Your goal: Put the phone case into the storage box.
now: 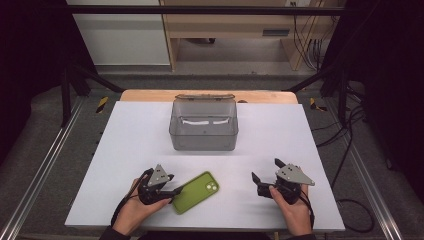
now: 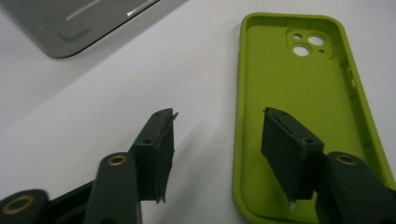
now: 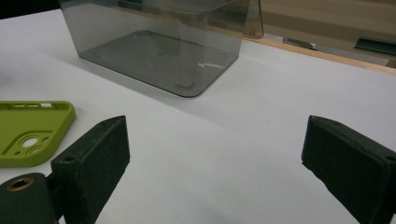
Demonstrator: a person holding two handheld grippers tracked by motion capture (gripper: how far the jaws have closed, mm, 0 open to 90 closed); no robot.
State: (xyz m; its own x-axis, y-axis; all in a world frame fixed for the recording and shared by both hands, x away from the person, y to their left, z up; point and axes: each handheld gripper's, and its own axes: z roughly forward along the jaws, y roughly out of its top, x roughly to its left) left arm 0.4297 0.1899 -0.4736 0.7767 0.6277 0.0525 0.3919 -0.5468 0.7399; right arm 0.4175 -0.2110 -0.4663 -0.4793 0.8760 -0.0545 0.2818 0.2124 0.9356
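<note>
A lime-green phone case (image 1: 196,192) lies open side up on the white table top, near the front edge. In the left gripper view the case (image 2: 299,116) shows its camera cut-outs at the far end. My left gripper (image 1: 176,184) is at the case's near end. Its jaws (image 2: 219,116) straddle one long wall, one pad on the table outside and one over the case's inside, neither pressing on it. My right gripper (image 1: 265,169) is open to the right of the case, with bare table between its pads (image 3: 217,128). The case (image 3: 28,135) lies to that gripper's left.
A smoky see-through plastic box (image 1: 203,132) stands at the middle of the white table top (image 1: 125,150), its lid tipped back; it looks empty (image 3: 159,51). One corner of the box (image 2: 70,23) is ahead of the left gripper. A wooden strip edges the table's far side.
</note>
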